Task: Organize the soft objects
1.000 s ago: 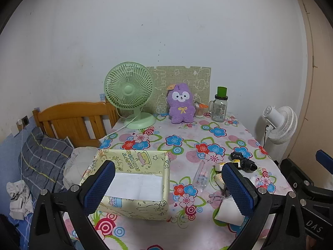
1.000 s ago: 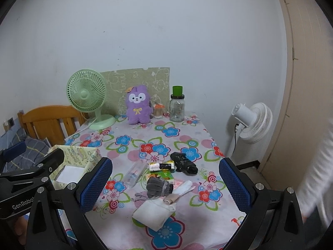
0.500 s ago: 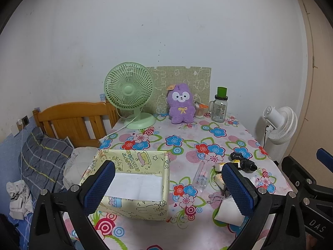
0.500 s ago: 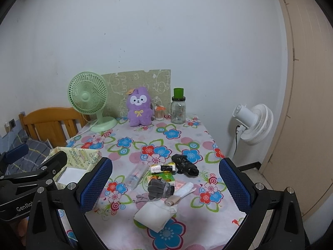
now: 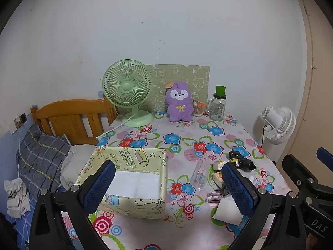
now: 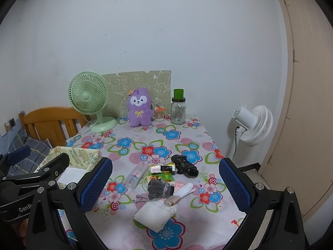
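Bedding lies far to the left, past the table edge, and it is not part of the job. On the table point(image 6: 187, 133) the first thing from the left is the yellow box point(image 5: 133, 166), open at the top with only white paper at its bottom. The left gripper point(image 5: 166, 187) hovers over it with its blue fingers spread wide and nothing between them. A clear plastic tube point(image 6: 136, 175) lies just right of the box. Next comes the little heap of things to sort, near the front edge. The grey glove point(image 6: 160, 189) sits on top of the heap, touching a small rolled tan cloth point(image 6: 171, 201) and a folded white cloth point(image 6: 154, 213) in front of it. The right gripper point(image 6: 165, 187) hangs above this heap, also spread wide and empty. The glove looks light and squishy, so it should bend and sag when lifted; I would pinch it in the thick middle, not by one floppy finger. The white cloth may fall open, so a grab across its folded edge seems best. Behind the heap, a black folded umbrella point(image 6: 185, 165) and small packets look harder. Far back stands a purple plush toy point(image 6: 139, 108), soft too, beside a green fan point(image 6: 89, 98) and a glass jar point(image 6: 178, 110).
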